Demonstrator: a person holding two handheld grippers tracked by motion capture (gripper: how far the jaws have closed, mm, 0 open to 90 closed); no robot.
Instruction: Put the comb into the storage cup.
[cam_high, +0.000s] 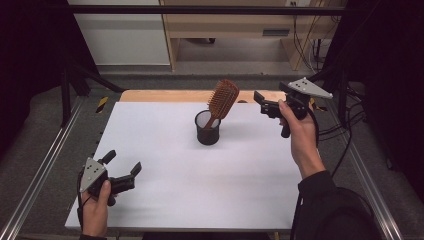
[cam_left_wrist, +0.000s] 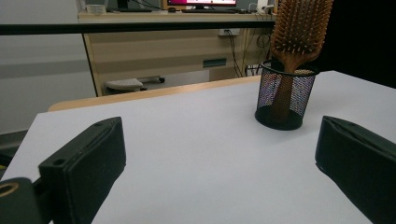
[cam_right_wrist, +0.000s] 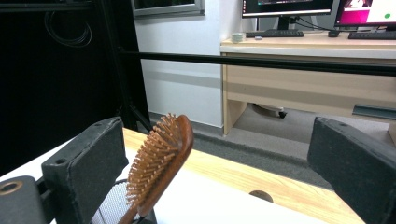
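A wooden paddle hairbrush (cam_high: 223, 99) stands handle-down in a black mesh cup (cam_high: 207, 129) at the far middle of the white table (cam_high: 200, 190), its head leaning right. My right gripper (cam_high: 262, 104) is held in the air just right of the brush head, jaws open and pointing left at it, with nothing between them. In the right gripper view the hairbrush (cam_right_wrist: 161, 163) rises beside the left jaw, above the cup (cam_right_wrist: 112, 205). My left gripper (cam_high: 123, 162) rests open and empty near the front left corner. From there the cup (cam_left_wrist: 282, 98) and the hairbrush (cam_left_wrist: 299, 28) stand farther off.
A strip of bare wood (cam_high: 165, 96) runs along the table's far edge. Metal rails (cam_high: 45, 165) flank the table on the left. Cables (cam_high: 345, 125) hang at the right. A wooden desk (cam_right_wrist: 308, 79) with monitors stands beyond the table.
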